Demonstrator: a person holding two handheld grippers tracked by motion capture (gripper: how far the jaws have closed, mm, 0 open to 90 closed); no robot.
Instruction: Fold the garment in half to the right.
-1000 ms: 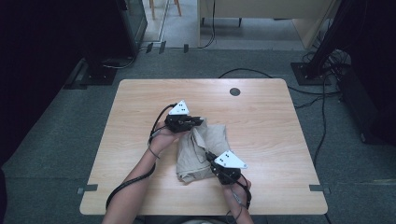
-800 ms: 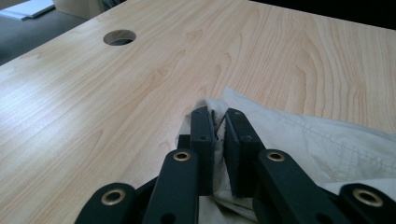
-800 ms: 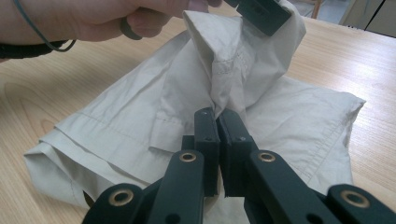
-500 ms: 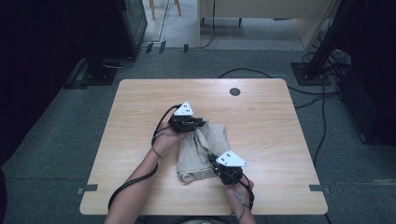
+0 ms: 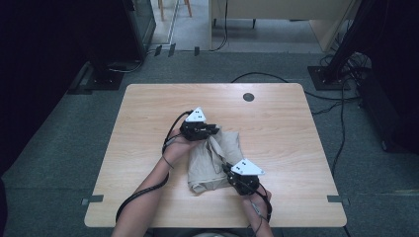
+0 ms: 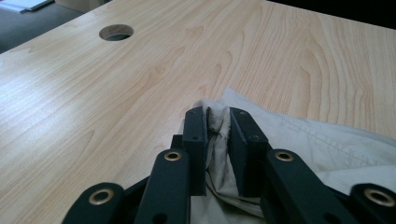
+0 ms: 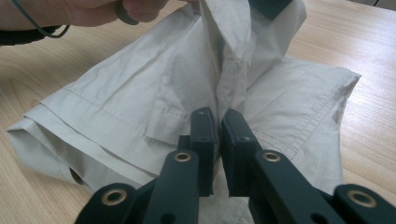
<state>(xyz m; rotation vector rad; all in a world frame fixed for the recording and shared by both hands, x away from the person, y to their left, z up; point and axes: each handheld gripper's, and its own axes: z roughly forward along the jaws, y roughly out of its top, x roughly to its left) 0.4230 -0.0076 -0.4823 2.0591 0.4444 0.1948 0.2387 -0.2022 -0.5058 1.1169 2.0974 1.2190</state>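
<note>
A crumpled beige cloth garment (image 5: 212,158) lies on the wooden table (image 5: 148,113), between the two hands. My left gripper (image 5: 215,131) sits at its far edge. In the left gripper view a bunched fold of the cloth (image 6: 317,140) fills the gap between the left gripper's (image 6: 218,116) jaws, which have just been opening. My right gripper (image 5: 228,170) is at the near side. Its jaws (image 7: 218,116) pinch a raised ridge of the cloth (image 7: 140,102) and have just been opening a little. The ridge runs up toward the other hand (image 7: 93,9).
A round cable hole (image 5: 248,97) sits near the table's far edge, and appears again as the hole (image 6: 116,32) in the left gripper view. Bare wood surrounds the garment. Cables and stands lie on the carpet beyond the table.
The left gripper has edged slightly toward the far side of the table. The right gripper and the cloth look the same.
</note>
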